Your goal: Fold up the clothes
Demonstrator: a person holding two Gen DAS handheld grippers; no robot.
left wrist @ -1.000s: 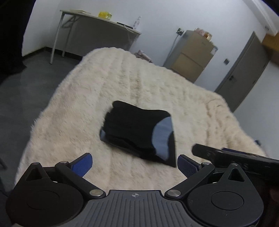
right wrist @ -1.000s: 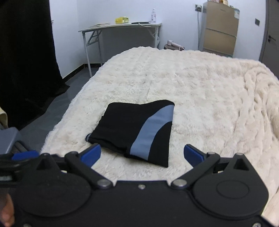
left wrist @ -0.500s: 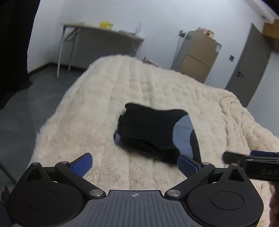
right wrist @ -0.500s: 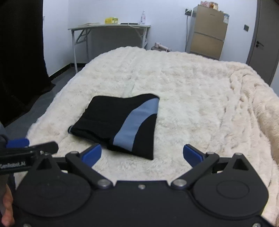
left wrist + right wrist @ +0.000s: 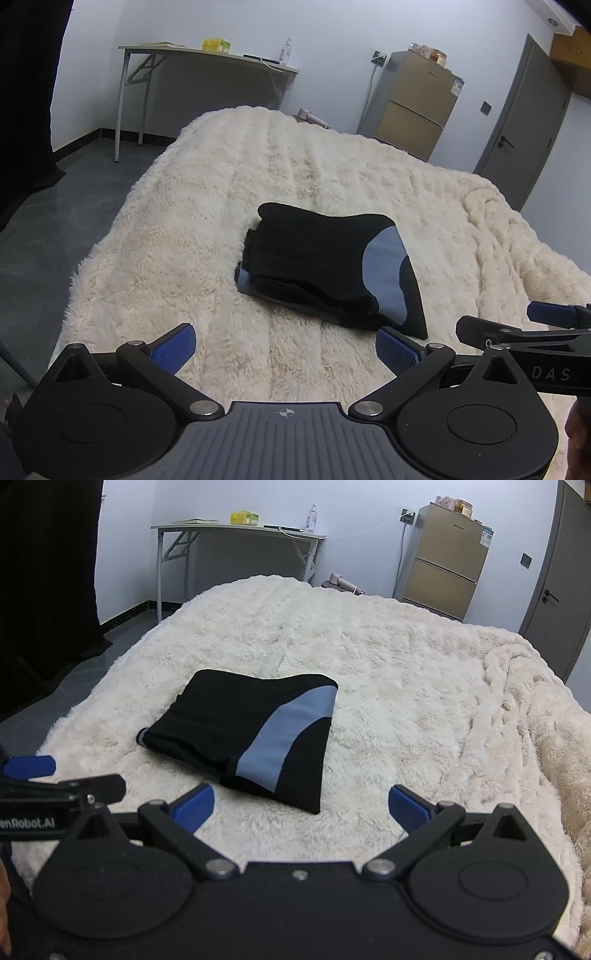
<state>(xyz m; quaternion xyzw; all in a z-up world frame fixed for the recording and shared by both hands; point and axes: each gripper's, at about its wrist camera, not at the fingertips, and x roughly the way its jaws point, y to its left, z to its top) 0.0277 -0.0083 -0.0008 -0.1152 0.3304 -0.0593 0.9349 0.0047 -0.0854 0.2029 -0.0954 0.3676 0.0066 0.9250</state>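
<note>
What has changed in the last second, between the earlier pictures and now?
Only the viewpoints shifted: both cameras swung a little, so the folded black garment sits differently in each view. Nothing was taken hold of or let go. The left gripper and the right gripper stay open and empty, short of the garment, which lies folded in the same shape on the cream blanket.

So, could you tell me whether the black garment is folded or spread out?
Folded: the black garment lies as a compact stacked rectangle on the blanket.

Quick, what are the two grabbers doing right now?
Left gripper: open, holding nothing, short of the folded garment.
Right gripper: open, holding nothing.
</note>
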